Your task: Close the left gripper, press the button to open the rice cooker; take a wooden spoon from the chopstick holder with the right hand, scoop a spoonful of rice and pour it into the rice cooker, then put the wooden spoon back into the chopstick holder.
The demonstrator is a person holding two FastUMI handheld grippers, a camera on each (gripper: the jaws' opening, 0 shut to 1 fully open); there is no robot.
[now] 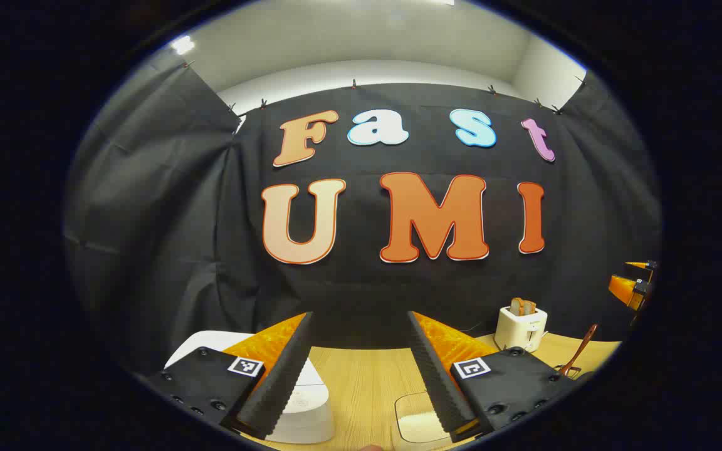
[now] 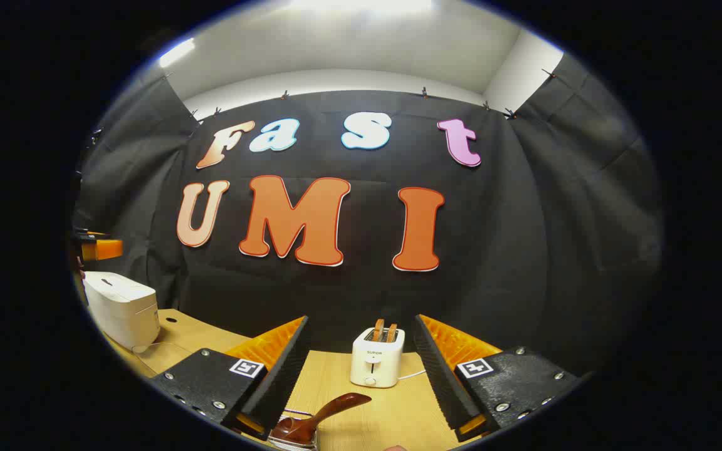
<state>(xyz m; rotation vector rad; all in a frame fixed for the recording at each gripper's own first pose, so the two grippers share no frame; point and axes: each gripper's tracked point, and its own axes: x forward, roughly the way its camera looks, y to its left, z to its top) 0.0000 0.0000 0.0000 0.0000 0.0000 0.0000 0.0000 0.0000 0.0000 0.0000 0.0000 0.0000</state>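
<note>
While both grippers hung above the table [image 1: 361, 382] with nothing held, the job stood at its very first step: the left gripper [image 1: 361, 369] had yet to close, its jaws spread wide and empty in the left gripper view. Below and just left of those jaws sat the white rice cooker [image 1: 301, 407], its lid down, partly hidden behind the left finger; a pale square dish [image 1: 414, 423] lay on the wood beside it. Farther right stood a white toaster [image 1: 521, 329] with slices in its slots, and near it the wooden spoon [image 1: 580, 351] leaned upright.

Seen from the right gripper view, the right gripper [image 2: 361, 376] also stood wide open, gripping nothing. The wooden spoon [image 2: 323, 416] rose low between its fingers, its dark bowl resting in what looked to be the chopstick holder [image 2: 292, 441], mostly cut off at the bottom edge. The toaster [image 2: 376, 357] stood beyond, and the rice cooker [image 2: 123, 310] sat well off to the left on the table.

By all appearances, the next move called for shutting the left jaws, then lowering them onto the cooker's button, which could not be made out from either view
</note>
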